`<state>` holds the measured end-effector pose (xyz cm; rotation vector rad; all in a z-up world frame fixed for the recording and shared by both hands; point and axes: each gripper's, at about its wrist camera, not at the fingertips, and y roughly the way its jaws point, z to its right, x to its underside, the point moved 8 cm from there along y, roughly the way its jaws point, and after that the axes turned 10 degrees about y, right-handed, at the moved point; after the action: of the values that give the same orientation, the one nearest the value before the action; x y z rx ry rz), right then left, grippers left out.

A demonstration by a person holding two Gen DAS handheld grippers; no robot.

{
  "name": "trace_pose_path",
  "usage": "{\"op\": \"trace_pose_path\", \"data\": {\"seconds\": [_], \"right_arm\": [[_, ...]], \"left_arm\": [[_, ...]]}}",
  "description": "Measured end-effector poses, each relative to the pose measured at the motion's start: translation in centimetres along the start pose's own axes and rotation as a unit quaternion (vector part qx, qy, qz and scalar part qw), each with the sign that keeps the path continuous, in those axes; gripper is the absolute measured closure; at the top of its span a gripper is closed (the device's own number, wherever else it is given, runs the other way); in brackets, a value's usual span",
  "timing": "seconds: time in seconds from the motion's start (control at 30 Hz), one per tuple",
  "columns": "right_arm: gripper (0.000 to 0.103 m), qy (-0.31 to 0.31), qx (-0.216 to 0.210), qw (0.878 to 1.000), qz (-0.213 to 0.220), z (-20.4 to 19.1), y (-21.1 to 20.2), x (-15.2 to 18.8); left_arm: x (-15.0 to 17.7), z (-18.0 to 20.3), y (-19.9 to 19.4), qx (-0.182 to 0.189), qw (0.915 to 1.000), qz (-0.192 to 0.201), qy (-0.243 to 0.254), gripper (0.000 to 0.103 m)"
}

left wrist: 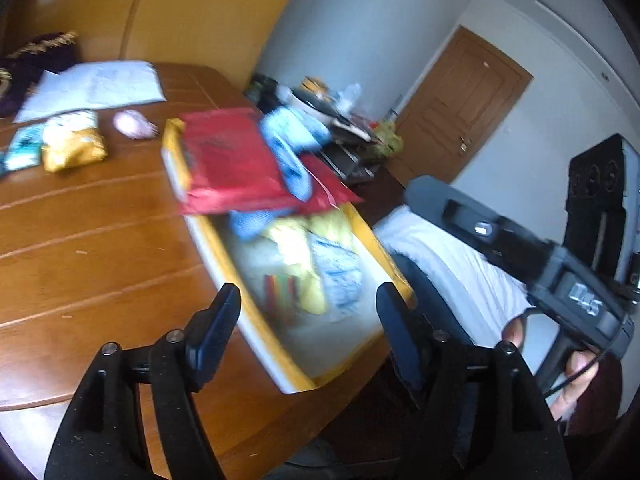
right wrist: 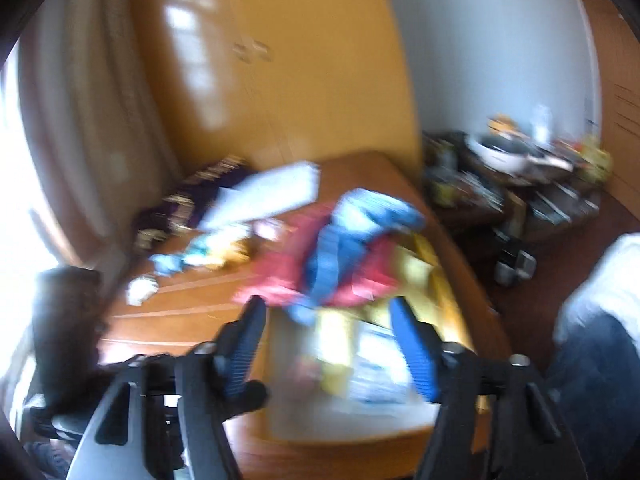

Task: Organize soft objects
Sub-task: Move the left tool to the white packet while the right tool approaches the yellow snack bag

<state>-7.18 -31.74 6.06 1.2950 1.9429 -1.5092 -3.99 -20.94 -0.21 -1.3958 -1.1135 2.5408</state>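
The red cloth (left wrist: 230, 160) lies draped over the far end of the yellow-rimmed tray (left wrist: 208, 240), blue cloth (left wrist: 288, 148) atop it; limp and light, best pinched at a loose edge. Left gripper (left wrist: 308, 300) and right gripper (right wrist: 326, 312) gape empty before the tray

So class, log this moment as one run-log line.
left tool: open, empty | right tool: open, empty | yellow-rimmed box: on table, red and blue cloths on top

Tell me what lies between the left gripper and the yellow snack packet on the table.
Nothing visible lies between them. The left gripper is open over the yellow-rimmed tray; the yellow snack packet lies far left, with only bare wooden table between.
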Motion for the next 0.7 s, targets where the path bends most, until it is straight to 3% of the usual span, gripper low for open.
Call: {"op": "trace_pose_path", "data": {"seconds": [0.1, 0.2, 0.3, 0.43, 0.53, 0.67, 0.7], "right_arm": [[0.021, -0.019, -0.061, 0.998, -0.002, -4.9, 0.9, -0.2], [0.019, -0.032, -0.095, 0.995, -0.029, -9.0, 3.5, 0.2], [0.019, -0.026, -0.125, 0.99, -0.061, -12.3, 6.6, 0.8], [0.019, 0.002, -0.142, 0.983, -0.118, -15.9, 11.3, 2.0], [0.019, 0.008, -0.135, 0.981, -0.136, -17.5, 14.2, 2.3], [0.019, 0.024, -0.11, 0.981, -0.158, -18.0, 17.9, 2.4], [0.019, 0.031, -0.108, 0.98, -0.163, -17.9, 18.7, 2.3]], "left_arm": [[-0.4, -4.3, -3.4, -0.074, 0.9962, 0.035, -0.027, 0.03], [-0.3, -9.6, -6.2, -0.145, 0.9857, 0.05, -0.07, 0.03], [0.3, -15.4, -8.9, -0.206, 0.9694, 0.059, -0.12, 0.03], [2.1, -23.3, -12.3, -0.29, 0.9371, 0.044, -0.189, 0.03], [3.4, -28.0, -13.2, -0.325, 0.9199, 0.017, -0.219, 0.03], [4.3, -31.9, -13.0, -0.353, 0.9062, -0.011, -0.233, 0.03], [4.3, -32.7, -12.7, -0.35, 0.906, -0.017, -0.238, 0.03]]}}
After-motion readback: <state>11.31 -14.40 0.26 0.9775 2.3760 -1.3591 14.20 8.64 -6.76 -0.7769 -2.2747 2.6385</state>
